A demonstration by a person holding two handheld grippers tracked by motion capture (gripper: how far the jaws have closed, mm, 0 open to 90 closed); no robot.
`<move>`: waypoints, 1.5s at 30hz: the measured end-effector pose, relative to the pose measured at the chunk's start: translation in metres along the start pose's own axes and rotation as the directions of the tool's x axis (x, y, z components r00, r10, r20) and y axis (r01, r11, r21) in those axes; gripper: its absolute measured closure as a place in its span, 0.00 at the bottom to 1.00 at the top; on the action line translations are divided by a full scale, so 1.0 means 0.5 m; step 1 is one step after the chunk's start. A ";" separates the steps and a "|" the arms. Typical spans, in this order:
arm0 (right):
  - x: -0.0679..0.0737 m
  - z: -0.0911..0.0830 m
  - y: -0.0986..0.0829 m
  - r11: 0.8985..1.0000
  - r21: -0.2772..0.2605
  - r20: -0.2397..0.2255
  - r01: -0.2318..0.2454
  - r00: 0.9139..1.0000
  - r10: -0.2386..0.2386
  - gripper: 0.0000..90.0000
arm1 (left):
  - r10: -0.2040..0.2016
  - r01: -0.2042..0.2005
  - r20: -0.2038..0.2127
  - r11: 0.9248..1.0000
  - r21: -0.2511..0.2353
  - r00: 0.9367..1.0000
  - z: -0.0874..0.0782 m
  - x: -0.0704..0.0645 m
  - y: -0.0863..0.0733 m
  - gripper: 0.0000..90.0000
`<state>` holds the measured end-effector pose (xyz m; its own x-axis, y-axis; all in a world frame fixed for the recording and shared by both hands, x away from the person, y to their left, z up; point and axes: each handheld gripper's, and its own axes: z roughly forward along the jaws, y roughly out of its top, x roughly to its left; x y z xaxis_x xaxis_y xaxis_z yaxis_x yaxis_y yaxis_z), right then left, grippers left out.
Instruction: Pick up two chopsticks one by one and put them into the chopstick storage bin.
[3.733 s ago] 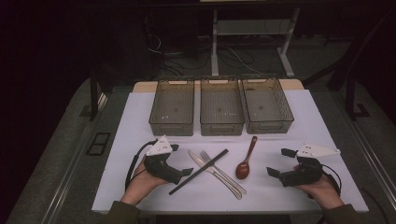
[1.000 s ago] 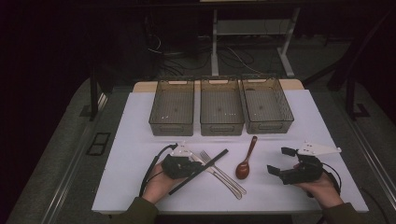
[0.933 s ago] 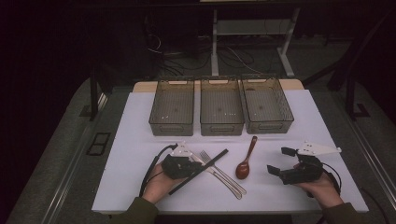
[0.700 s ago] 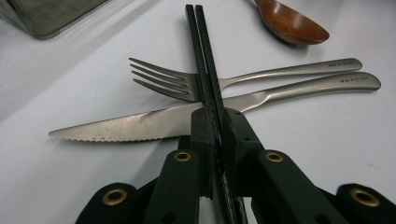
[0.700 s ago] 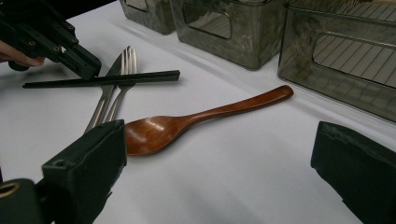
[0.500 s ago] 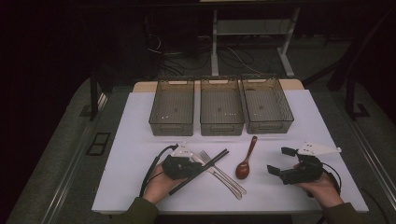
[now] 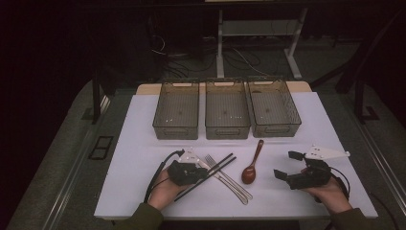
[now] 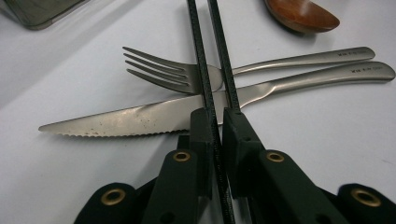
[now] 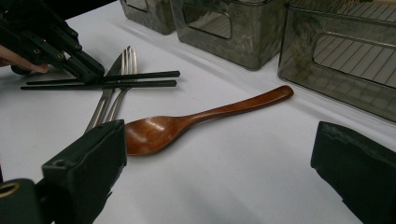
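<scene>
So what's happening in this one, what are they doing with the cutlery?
A person at a table holds a gripper in each hand. The left gripper has its fingers closed around a pair of black chopsticks, which lie across a fork and a knife. The right gripper is open and hangs near a wooden spoon without touching it. Three bins stand behind the cutlery, with no cutlery visible in them.
</scene>
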<state>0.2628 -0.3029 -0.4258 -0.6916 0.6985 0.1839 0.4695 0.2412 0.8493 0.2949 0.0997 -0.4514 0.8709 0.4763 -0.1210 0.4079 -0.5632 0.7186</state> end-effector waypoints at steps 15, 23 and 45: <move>0.001 0.000 0.000 1.000 0.002 -0.005 0.004 1.000 -0.004 0.03 | -0.012 0.012 0.001 1.000 0.005 1.000 -0.002 0.005 0.001 0.94; 0.003 0.002 -0.003 1.000 0.004 -0.006 0.009 1.000 -0.009 0.03 | -0.041 0.041 0.007 0.999 -0.025 0.999 -0.009 0.002 0.003 0.94; 0.009 0.028 -0.030 0.997 0.071 0.000 0.032 0.999 -0.032 0.03 | -0.023 0.024 0.030 0.998 -0.051 0.999 -0.055 0.006 0.018 0.94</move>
<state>0.2601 -0.2939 -0.4447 -0.7063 0.6904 0.1563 0.4846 0.3106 0.8177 0.2936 0.1144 -0.4264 0.8692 0.4686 -0.1577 0.4143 -0.5162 0.7496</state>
